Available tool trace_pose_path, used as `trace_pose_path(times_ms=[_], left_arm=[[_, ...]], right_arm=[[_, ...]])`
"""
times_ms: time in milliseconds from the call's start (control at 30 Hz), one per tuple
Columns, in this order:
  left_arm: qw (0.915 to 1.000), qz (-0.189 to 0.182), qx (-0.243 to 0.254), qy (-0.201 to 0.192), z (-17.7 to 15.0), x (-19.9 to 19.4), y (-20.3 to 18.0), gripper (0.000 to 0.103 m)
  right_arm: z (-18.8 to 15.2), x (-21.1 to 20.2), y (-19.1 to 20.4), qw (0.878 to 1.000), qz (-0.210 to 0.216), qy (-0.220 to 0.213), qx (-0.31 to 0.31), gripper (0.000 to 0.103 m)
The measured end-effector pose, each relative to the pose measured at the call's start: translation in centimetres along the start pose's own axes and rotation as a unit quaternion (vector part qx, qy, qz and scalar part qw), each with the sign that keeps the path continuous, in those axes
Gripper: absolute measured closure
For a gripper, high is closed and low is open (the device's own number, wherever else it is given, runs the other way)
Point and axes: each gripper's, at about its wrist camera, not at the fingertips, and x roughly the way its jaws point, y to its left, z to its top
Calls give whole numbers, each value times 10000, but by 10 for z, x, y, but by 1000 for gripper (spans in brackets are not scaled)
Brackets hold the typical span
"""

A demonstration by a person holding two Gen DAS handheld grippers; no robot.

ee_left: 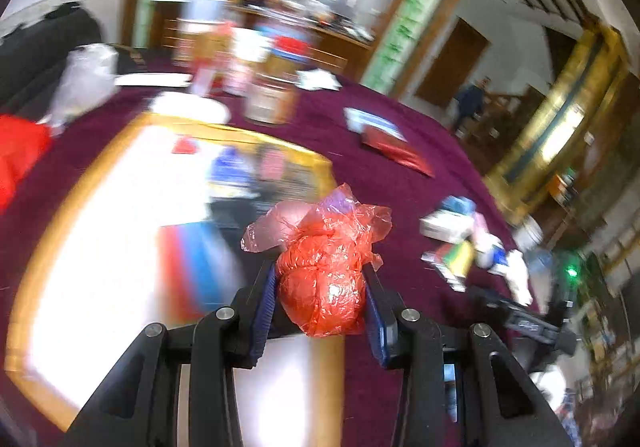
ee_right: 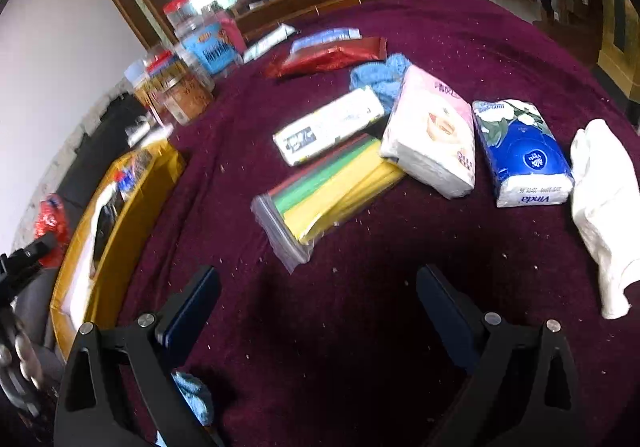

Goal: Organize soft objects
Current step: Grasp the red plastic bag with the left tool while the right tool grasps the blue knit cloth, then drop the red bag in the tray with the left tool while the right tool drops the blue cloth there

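Between the left gripper's blue pads, a crumpled red bag is squeezed pretty tight, with its loose plastic frills sticking out past the fingertips. Beyond and to the left of those fingers, a yellow-rimmed box is seen, though everything in it is too blurred to be made out. Past the fingertips on the right, a small heap of packs is scattered on the maroon cloth, and the other gripper is glimpsed low at the right edge.

The right gripper is held wide, nothing caught between its fingers, only bare cloth under them. Just ahead of the fingertips a zip bag of coloured sheets is laid, with a white pack right behind it. Ahead and to the right, a pink tissue pack and a blue tissue pack are lined up side by side, and a white glove is spread out further right still. A blue rag is tucked behind the pink pack. Far off to the left of the fingers, the red bag shows again beside the box's outer edge, and jars are stood past the box.
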Motion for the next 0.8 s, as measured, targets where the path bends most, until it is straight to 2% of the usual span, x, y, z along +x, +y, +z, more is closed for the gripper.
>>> trace_pose_path(times_ms=[33,100,167,300,533,600,633,667,700,733,800], left_arm=[[9999,128,-75,-63,0,-9,14,60],[9988,378,-285,-104,0,-22,43,60],[9974,579,-412,-127,-2,-31,65,60],[9923,1048,-659,-75,-4,-32,109,60],[9856,1456,-827,215,-7,-9,143,60],[9853,1469,-829,272,-7,-4,146,60],[9850,1495,-817,289,-6,-2,146,60],[9847,1510,-813,296,-6,-1,147,60],[9846,1517,-812,306,-4,0,147,60],[9844,1529,-810,319,-2,2,148,60],[9838,1559,-811,345,1,4,148,60]], right_arm=[[-2,-2,5,9997,-163,189,-14,5],[-8,-8,14,9994,-39,355,-25,5],[-18,-21,33,9988,108,399,-254,5],[-38,-33,69,9953,10,529,-811,5],[-63,-24,100,9858,-560,648,-1443,7],[-68,-19,103,9840,-671,669,-1507,12],[-68,-17,104,9833,-708,681,-1529,21],[-70,-14,106,9821,-772,705,-1568,37],[-72,-13,107,9812,-813,726,-1593,49],[-74,-11,106,9801,-848,771,-1619,68],[-78,-12,109,9788,-888,668,-1718,75]])
